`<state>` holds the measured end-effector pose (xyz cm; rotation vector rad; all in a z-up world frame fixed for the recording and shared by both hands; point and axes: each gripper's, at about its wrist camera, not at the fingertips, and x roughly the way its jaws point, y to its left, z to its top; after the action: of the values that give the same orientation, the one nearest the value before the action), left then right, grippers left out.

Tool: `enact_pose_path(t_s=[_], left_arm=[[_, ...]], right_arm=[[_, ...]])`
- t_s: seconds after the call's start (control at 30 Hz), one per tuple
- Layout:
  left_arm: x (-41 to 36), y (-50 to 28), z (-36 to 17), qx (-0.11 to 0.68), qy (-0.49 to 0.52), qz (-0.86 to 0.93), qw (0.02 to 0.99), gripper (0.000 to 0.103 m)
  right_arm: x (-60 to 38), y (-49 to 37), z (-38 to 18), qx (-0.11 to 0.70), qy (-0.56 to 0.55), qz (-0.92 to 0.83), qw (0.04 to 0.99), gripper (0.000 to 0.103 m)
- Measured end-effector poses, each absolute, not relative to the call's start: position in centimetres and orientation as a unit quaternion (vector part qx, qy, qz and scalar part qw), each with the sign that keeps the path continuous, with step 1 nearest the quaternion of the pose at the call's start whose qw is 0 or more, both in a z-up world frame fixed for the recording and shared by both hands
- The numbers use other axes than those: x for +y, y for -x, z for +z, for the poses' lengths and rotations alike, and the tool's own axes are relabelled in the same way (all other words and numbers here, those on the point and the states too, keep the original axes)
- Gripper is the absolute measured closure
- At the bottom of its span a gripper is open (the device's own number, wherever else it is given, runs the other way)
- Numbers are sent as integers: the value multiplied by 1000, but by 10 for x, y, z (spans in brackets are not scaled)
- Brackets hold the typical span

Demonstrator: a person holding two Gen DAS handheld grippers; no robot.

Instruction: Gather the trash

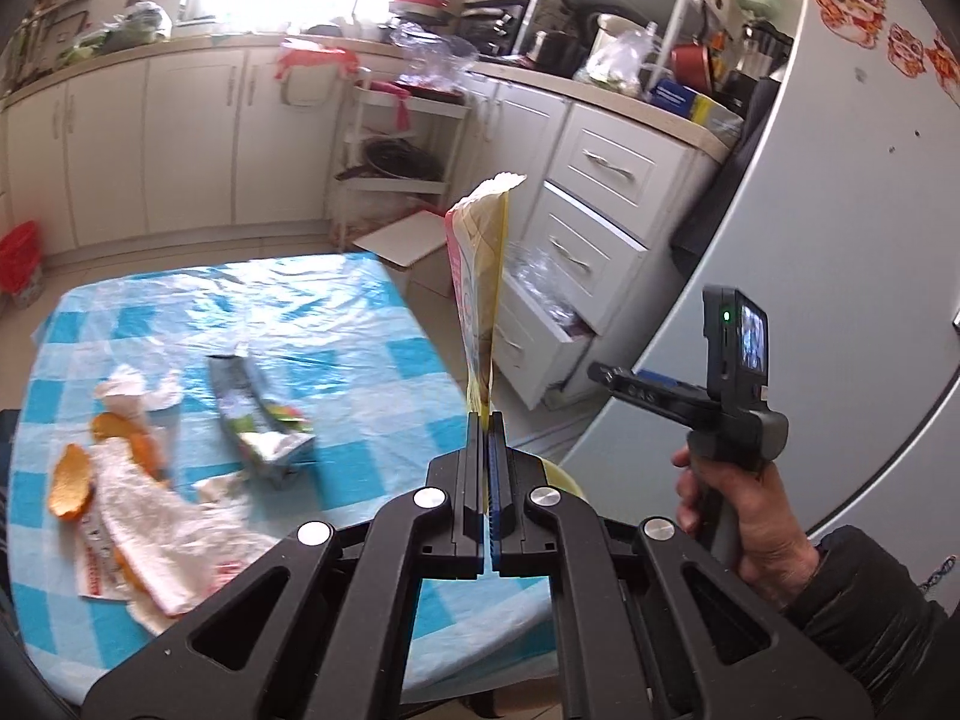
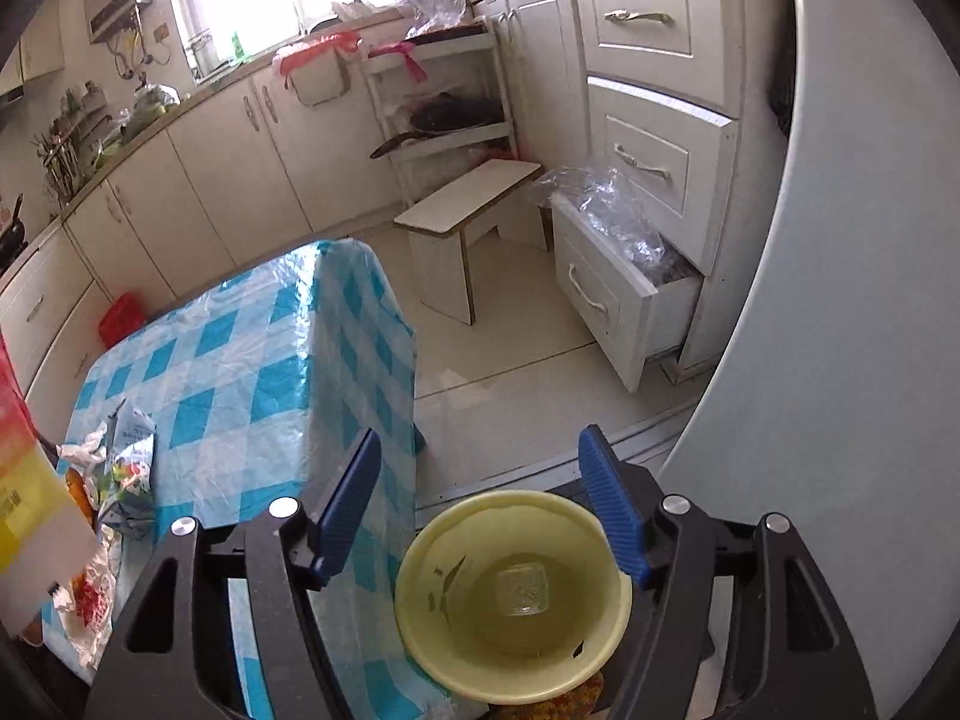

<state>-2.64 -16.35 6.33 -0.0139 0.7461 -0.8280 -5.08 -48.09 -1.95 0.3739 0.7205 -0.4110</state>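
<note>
While left fingers (image 1: 486, 420) pinch upright wrapper (image 1: 480, 276), right fingers (image 2: 480, 510) spread above yellow bin (image 2: 456, 666).

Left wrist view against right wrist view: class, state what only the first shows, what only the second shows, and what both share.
Only the left wrist view shows the left gripper shut on an upright yellow snack bag, orange peel, the person's hand holding the other tool, and fridge stickers.

Only the right wrist view shows the right gripper open above a yellow bin on the floor, and a white stool.

Both show the blue checked tablecloth, a crumpled wrapper and the open drawer.
</note>
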Motion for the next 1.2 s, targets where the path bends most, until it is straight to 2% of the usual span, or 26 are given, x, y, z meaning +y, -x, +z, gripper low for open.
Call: enact_pose_path(t_s=[0.1,0.27,0.57,0.67,0.73,0.83,1.0,1.2], left_arm=[[-193,28,53,368,3,-412,834,102],[-245,25,24,398,-4,-434,808,102],[-319,8,-41,476,-23,-428,768,101],[-326,10,-45,482,-32,-424,766,95],[-322,12,-41,477,-35,-420,771,80],[-311,16,-31,462,-35,-411,785,68],[-276,23,-4,428,-35,-388,815,56],[-215,27,19,393,-28,-338,855,52]], right_arm=[[-488,63,-6,298,-194,-223,908,29],[-497,84,13,224,-213,-252,917,26],[-513,92,19,192,-245,-254,916,25],[-514,89,19,193,-247,-248,917,25],[-513,88,18,194,-245,-244,918,25],[-510,86,17,198,-243,-239,919,25],[-498,77,18,203,-231,-231,923,25],[-478,59,20,215,-192,-216,933,24]])
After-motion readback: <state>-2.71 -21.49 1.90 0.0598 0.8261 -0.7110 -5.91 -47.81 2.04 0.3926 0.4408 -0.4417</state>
